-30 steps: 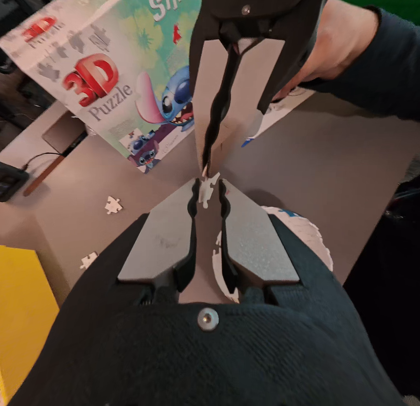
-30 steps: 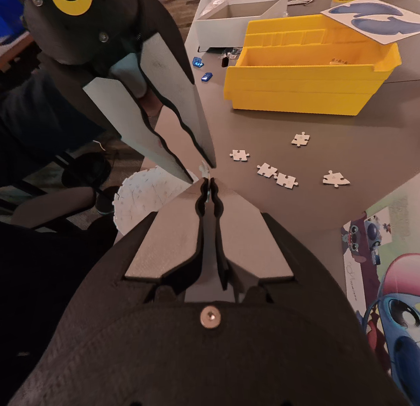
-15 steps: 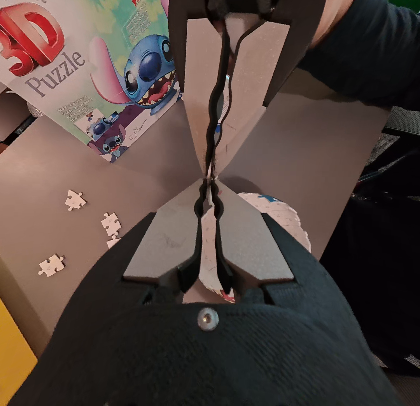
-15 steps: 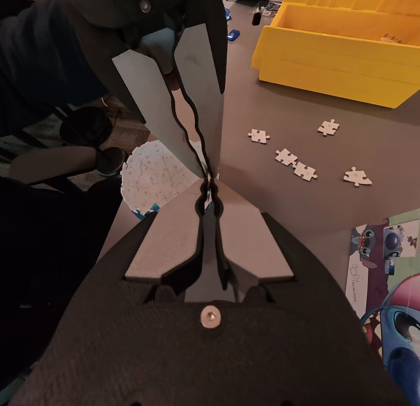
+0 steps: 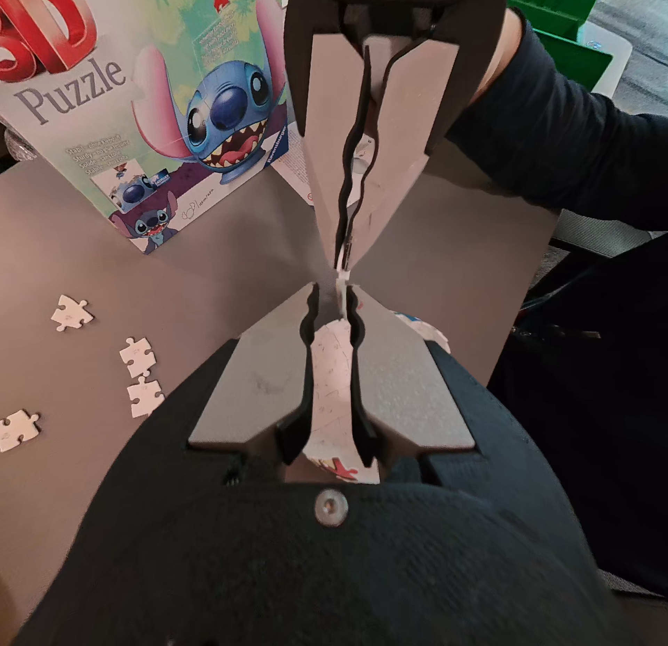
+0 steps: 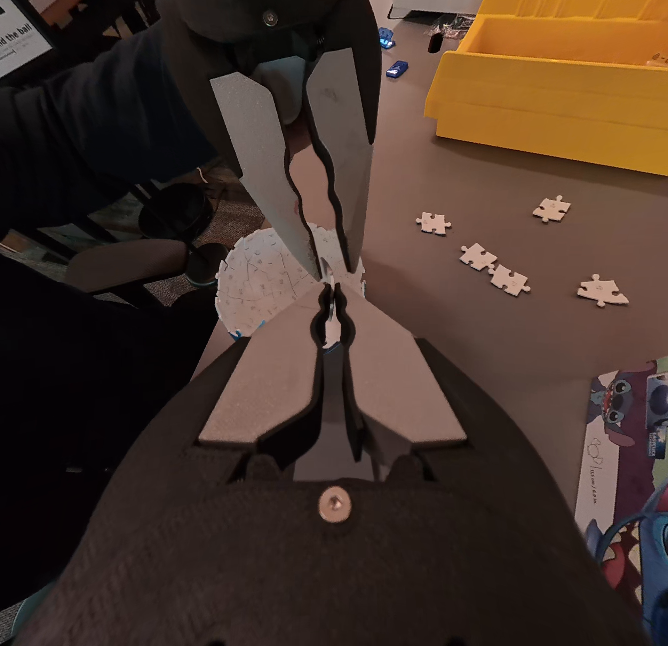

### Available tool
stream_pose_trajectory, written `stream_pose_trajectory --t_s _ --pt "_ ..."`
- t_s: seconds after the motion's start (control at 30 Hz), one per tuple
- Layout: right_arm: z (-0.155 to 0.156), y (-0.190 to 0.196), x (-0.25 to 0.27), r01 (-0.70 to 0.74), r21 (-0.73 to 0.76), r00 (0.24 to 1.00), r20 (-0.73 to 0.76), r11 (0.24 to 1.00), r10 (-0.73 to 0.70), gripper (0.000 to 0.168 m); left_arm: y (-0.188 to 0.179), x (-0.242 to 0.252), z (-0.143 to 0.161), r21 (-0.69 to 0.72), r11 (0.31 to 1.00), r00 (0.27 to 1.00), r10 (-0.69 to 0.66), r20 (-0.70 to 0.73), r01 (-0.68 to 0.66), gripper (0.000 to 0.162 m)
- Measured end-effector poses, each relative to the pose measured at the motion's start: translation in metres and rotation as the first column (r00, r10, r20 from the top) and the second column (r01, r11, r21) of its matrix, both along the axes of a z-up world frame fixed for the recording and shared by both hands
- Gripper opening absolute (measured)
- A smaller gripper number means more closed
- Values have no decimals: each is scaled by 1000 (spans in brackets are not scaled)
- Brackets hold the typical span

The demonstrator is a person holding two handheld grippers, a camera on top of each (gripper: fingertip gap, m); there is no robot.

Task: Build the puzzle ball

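A white puzzle piece [image 5: 341,292] [image 6: 329,305] is pinched edge-on in my right gripper [image 6: 330,289], which is shut on it. In the left wrist view the right gripper [image 5: 341,264] comes in from the top, tip to tip with my left gripper [image 5: 333,287]. The left gripper is open. The piece lies against its right finger. In the right wrist view the left gripper [image 6: 332,272] comes down from the top with its jaws apart. The half-built puzzle ball [image 5: 330,375] [image 6: 253,285], a white bowl-shaped shell, sits just below both grippers at the table's edge.
Several loose white pieces [image 5: 139,355] [image 6: 479,256] lie on the grey table [image 5: 217,285]. The puzzle box [image 5: 144,86] [image 6: 632,430] lies flat on the table. A yellow bin [image 6: 542,86] stands at the far side, with small blue clips [image 6: 397,68] near it. A person's sleeves reach in behind both grippers. The grippers are tip to tip, or close to it. From either gripper's tips it is about 15 cm to the half-built puzzle ball [image 5: 330,375].
The left gripper's jaws closed around the piece half a second ago and have parted again. The right gripper kept hold of the piece. Both grippers have moved over the ball shell.
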State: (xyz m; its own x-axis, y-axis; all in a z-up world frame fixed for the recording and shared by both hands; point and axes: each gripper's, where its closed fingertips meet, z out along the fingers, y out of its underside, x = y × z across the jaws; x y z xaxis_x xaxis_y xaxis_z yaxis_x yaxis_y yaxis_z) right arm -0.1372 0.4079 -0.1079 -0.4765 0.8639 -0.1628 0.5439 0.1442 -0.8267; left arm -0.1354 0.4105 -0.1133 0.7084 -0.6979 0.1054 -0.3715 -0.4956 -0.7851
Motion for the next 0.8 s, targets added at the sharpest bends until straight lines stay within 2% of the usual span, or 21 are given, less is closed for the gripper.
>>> stream_pose_trajectory --t_s 0.07,0.13,0.27,0.43,0.7,0.8 --pt "2 0 0 2 -6 1000 -6 1000 -2 0 0 -1 -1 -3 1000 1000 5 -5 -5 12" --pt "2 1 0 5 0 1000 -7 1000 -5 0 -2 4 0 -3 1000 1000 -18 6 18 0" --pt "5 5 -4 36 3 999 -29 999 -36 0 4 -1 2 15 999 999 37 -13 -36 0" --pt "13 15 -3 75 -52 996 -48 996 -77 13 13 -12 18 72 989 990 123 63 -127 0" --pt "24 20 -10 89 -136 988 -113 987 -104 12 13 -13 29 116 979 979 150 135 -166 0" --pt "26 15 -9 44 -169 989 -129 985 -67 2 11 -9 27 110 982 979 134 151 -152 0"
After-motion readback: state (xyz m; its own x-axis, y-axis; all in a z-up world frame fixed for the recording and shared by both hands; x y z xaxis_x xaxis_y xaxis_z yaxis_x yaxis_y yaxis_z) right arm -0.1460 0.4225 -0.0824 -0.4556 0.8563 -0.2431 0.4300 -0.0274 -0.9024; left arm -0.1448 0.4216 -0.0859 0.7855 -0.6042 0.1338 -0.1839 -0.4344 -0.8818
